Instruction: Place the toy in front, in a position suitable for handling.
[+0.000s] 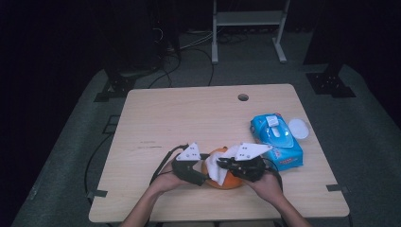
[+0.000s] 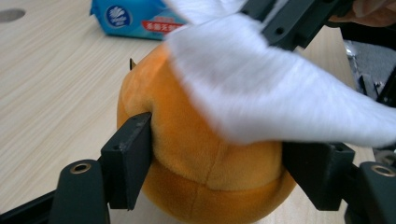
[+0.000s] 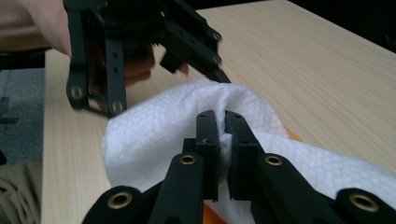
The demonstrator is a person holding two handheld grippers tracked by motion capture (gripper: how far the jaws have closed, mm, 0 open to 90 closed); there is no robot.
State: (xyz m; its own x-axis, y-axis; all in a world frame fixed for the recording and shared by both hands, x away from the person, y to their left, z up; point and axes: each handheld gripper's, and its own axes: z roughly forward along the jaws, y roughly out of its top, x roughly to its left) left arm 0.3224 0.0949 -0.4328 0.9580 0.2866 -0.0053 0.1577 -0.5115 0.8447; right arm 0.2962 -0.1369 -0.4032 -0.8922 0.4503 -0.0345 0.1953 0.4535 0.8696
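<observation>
the orange plush toy (image 2: 196,154) sits between the left gripper's (image 2: 215,163) jaws, which clasp its flanks; soft and light, it dents, so its middle grips best. the right gripper (image 3: 222,122) pinches the limp white wipe (image 3: 154,135) draped over it.

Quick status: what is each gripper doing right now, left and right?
Left gripper: jaws around the orange plush toy, pads against its sides, holding it.
Right gripper: shut on the white wipe draped over the toy.
</observation>
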